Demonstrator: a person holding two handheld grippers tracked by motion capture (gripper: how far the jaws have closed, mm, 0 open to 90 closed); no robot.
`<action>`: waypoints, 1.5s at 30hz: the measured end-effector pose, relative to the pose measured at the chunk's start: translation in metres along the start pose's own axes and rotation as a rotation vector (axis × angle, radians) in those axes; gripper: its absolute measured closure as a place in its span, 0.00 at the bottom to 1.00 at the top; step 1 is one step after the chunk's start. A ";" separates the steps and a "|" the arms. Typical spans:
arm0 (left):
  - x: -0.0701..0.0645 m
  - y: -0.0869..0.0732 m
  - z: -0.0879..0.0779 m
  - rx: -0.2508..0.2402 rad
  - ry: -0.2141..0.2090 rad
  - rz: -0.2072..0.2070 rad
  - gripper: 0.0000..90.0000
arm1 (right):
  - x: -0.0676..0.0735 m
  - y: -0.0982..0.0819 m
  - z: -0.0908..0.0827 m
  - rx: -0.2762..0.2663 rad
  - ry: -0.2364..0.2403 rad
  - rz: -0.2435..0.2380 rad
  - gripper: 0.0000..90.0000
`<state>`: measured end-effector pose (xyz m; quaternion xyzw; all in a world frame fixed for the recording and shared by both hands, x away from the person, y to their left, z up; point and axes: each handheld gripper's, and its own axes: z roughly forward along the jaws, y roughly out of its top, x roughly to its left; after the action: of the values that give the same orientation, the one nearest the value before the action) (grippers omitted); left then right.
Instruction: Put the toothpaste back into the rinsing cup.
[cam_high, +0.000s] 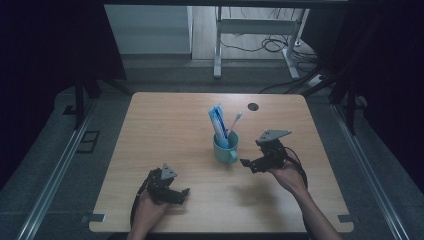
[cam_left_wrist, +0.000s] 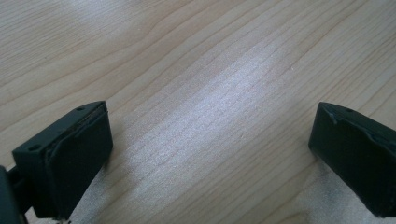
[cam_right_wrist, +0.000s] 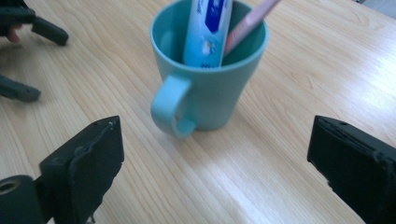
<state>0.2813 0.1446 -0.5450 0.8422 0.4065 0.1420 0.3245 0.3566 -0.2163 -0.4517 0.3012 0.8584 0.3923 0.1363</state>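
1. Left gripper (cam_high: 172, 192) rests low at the table's (cam_high: 165, 125) near edge, jaws wide apart, nothing but bare wood between them; well apart from the mug.
2. Teal mug (cam_high: 225, 149) stands upright mid-table, handle (cam_right_wrist: 172, 106) turned toward the right gripper. Blue-white toothpaste tube (cam_high: 218, 126) and pink toothbrush (cam_high: 234, 123) stand in it, long axes near vertical, leaning slightly.
3. Right gripper (cam_high: 248, 165) hovers just right of the mug, jaws spread wide, holding nothing; mug sits ahead of the fingertips, not yet between them.
4. Right hand is clearly nearer; likely next move runs from it leftward to the mug or its contents.
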 end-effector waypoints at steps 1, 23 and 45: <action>0.000 0.000 0.000 0.000 0.000 -0.001 0.00 | 0.000 -0.002 -0.001 0.003 -0.003 -0.002 0.03; -0.001 0.000 0.000 -0.004 0.003 -0.006 0.00 | -0.008 -0.043 -0.027 0.033 -0.060 0.017 0.01; -0.001 0.000 0.000 -0.004 0.004 -0.005 0.00 | -0.001 -0.103 -0.032 0.059 -0.117 0.082 0.02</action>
<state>0.2811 0.1441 -0.5453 0.8402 0.4091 0.1435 0.3257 0.3002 -0.2882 -0.5082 0.3622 0.8472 0.3538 0.1611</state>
